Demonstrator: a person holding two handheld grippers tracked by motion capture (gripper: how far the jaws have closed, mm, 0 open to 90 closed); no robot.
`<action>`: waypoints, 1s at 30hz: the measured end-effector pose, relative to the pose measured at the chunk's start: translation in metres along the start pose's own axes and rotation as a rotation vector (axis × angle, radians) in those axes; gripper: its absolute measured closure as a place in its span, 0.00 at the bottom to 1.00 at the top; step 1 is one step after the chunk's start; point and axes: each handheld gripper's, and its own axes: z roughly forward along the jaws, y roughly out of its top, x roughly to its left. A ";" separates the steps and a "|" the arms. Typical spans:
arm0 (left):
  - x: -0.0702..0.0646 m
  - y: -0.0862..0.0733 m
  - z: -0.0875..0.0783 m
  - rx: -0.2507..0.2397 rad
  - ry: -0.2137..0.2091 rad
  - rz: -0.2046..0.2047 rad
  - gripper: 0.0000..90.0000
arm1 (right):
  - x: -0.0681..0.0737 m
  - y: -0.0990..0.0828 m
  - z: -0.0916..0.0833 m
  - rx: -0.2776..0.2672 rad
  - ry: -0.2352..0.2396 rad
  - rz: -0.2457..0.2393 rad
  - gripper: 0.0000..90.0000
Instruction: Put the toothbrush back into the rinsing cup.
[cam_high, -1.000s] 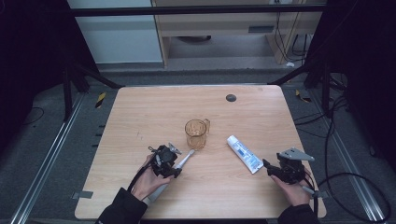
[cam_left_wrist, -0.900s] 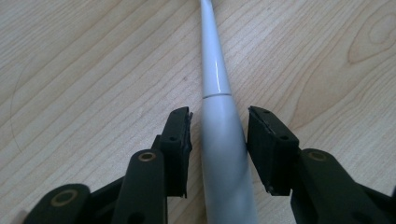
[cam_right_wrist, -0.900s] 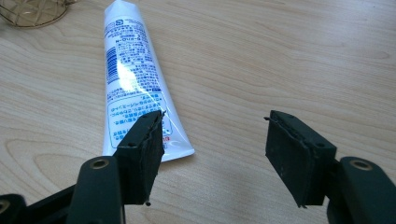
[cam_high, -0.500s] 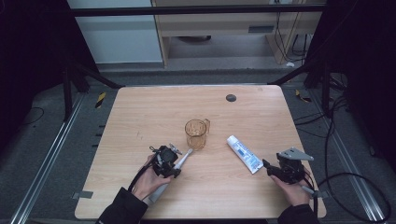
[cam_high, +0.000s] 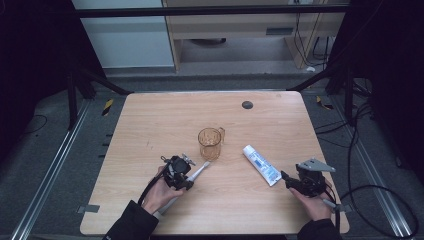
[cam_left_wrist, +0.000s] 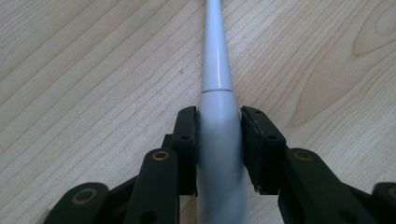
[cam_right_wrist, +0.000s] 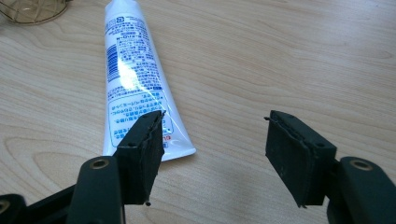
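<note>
The left gripper (cam_left_wrist: 219, 123) has just been closing and now squeezes the white toothbrush (cam_left_wrist: 218, 70) between its pads. The right gripper (cam_right_wrist: 212, 140) (jaws wide apart) holds nothing, and the toothpaste tube (cam_right_wrist: 135, 79) lies just past its left jaw.

— What did the person wear?

— Dark sleeves reached down to both wrists at the near edge of the high view.

— And the tools?

— The left gripper (cam_high: 187, 171) was a compact black body with small silvery fittings on top and a black cable looping back along the wrist. Its jaws were flat black links joined by brass-coloured pivot rivets, with blocky black pads (cam_left_wrist: 186, 140) fixed by small dark screws.

— The other one?

— The right gripper (cam_high: 286, 179) was black too, topped by a grey three-cornered plate, with a cable trailing behind. Its pads (cam_right_wrist: 142, 151) looked rough and frayed at the edges.
</note>
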 end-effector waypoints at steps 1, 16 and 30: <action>0.000 0.000 0.000 -0.003 0.000 0.001 0.75 | 0.000 0.000 0.000 0.000 0.000 0.000 0.41; 0.000 -0.002 -0.031 -0.103 -0.002 0.007 0.75 | 0.000 0.000 0.000 0.001 -0.006 -0.005 0.41; 0.004 -0.005 -0.070 -0.261 0.026 -0.018 0.75 | -0.001 0.000 -0.001 -0.001 -0.015 -0.001 0.41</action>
